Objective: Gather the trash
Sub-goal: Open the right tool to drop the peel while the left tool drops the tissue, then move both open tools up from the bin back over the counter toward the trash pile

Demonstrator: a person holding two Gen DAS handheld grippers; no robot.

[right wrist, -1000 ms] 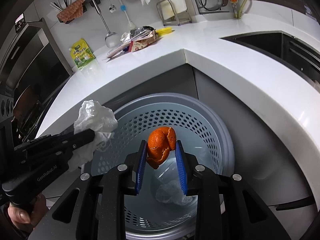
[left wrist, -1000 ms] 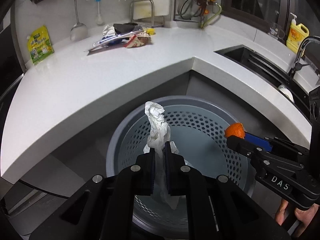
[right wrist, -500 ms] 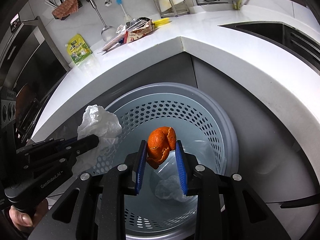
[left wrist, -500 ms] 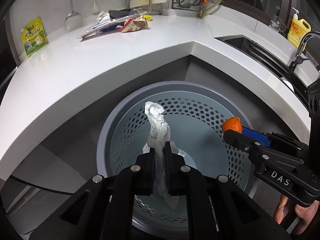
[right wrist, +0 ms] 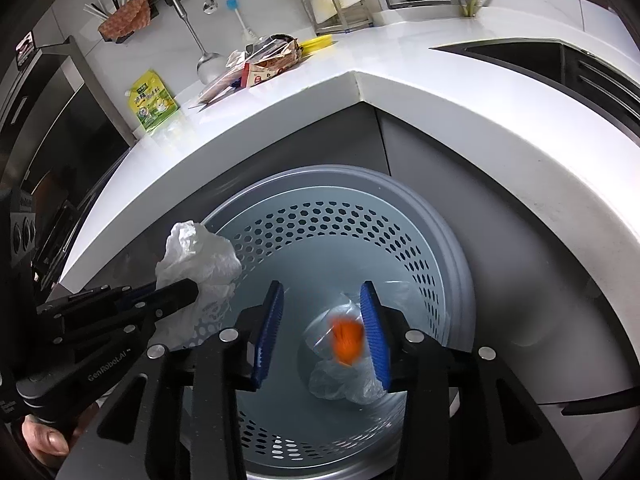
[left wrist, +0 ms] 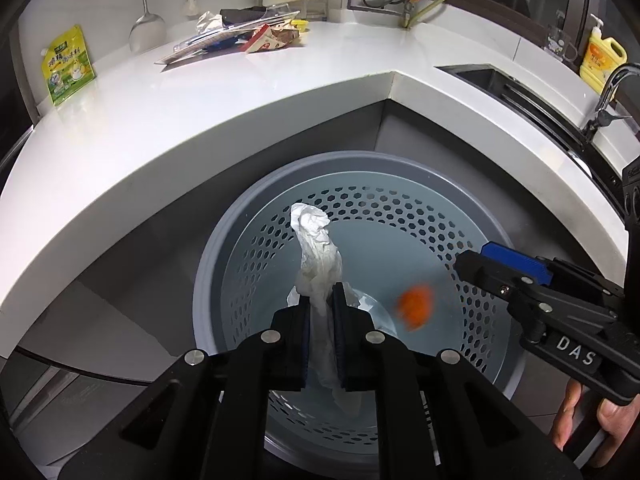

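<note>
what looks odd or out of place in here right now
The orange peel is a motion-blurred smear in mid-air inside the grey perforated bin, below the open right gripper. The left gripper clamps the crumpled white tissue.

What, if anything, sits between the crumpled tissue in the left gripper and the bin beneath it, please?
Nothing visible does. The left gripper holds the tissue directly over the open bin, with only the falling orange peel off to one side.

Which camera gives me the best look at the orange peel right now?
The right wrist view: the orange peel sits blurred between the open right gripper, above the clear plastic bag in the bin. The left wrist view shows it as a smaller blur beside the left gripper shut on the tissue.
</note>
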